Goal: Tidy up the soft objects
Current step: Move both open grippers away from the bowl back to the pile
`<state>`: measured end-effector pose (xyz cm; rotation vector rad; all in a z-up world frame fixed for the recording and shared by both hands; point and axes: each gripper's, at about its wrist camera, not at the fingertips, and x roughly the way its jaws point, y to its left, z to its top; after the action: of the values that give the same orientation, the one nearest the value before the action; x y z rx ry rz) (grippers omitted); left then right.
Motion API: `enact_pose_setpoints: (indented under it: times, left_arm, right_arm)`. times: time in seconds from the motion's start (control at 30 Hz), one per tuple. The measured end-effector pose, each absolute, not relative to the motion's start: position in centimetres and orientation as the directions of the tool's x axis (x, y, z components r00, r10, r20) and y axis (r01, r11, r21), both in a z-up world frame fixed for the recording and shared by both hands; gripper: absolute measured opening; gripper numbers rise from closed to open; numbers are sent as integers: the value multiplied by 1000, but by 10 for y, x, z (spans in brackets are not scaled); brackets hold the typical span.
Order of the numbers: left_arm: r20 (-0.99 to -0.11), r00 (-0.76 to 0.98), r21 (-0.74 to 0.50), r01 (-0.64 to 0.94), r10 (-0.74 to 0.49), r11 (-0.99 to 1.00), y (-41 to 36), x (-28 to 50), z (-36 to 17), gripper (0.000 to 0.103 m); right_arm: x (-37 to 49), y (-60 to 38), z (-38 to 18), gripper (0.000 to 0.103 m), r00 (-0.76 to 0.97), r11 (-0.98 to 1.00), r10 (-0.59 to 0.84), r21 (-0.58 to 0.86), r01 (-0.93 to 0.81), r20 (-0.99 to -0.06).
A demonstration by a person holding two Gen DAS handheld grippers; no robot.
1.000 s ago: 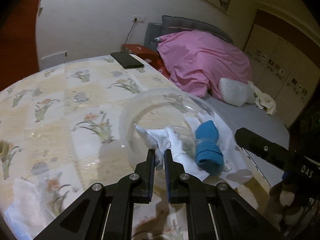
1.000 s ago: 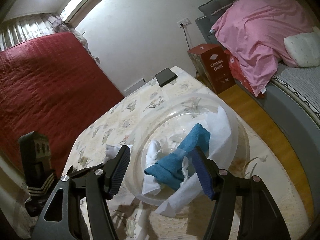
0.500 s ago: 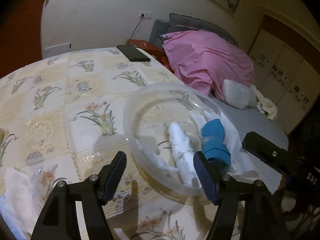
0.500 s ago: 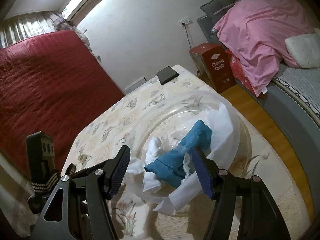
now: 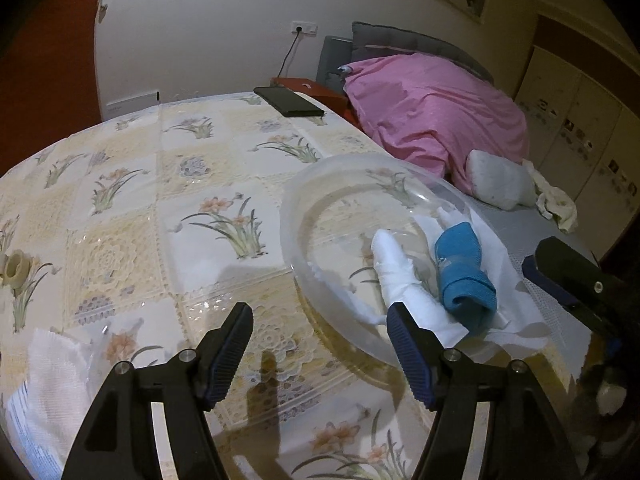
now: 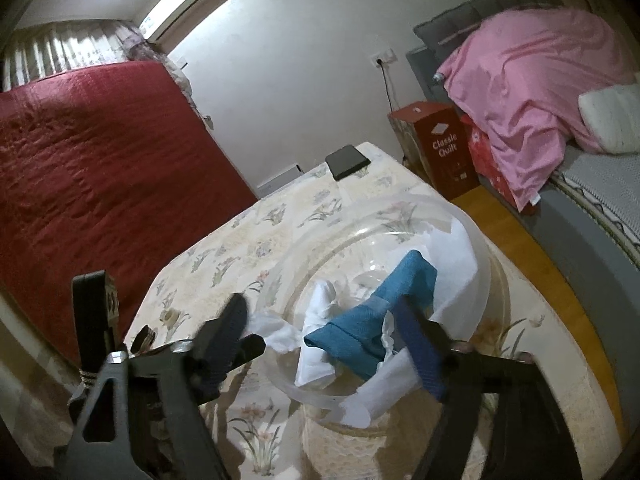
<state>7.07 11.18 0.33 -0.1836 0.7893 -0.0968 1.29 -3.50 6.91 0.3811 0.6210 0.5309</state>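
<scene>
Now both tongs, left tongs [image 5: 320, 346] and right tongs [image 6: 326, 340], gape wide and empty over the clear bowl [image 5: 296, 216]; next, I judge, comes fetching the white cloth [image 5: 52, 376] at the tabletop's near-left edge.

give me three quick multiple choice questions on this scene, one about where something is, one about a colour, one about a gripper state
1. Where does the blue rolled cloth lie?
A. in the clear bowl
B. on the bed
C. beside the black phone

2. What colour is the bedding heaped on the bed?
A. green
B. pink
C. yellow

3. How does the left gripper stand?
A. shut on a white cloth
B. shut on the bowl rim
C. open, holding nothing

Answers:
1 A, it rests on white cloth inside the bowl.
2 B, the heap by the headboard is plainly pink.
3 C, its fingers are spread wide with only tablecloth between them.
</scene>
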Motion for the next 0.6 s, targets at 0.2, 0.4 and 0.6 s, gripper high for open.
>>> enact_pose_setpoints:
  times: [0.2, 0.4, 0.6]
  left_arm:
    - [-691, 708, -202, 9, -149, 979, 114, 61, 5, 76]
    - [-686, 717, -225, -43, -127, 973, 130, 46, 5, 78]
    - [-677, 730, -245, -99, -97, 965, 150, 29, 9, 80]
  right_arm:
    - [10, -21, 68, 89, 659, 803, 587, 445, -397, -471]
    - [4, -4, 65, 89, 611, 783, 619, 439, -439, -493]
    - [-3, 11, 67, 89, 576, 765, 644, 439, -471, -504]
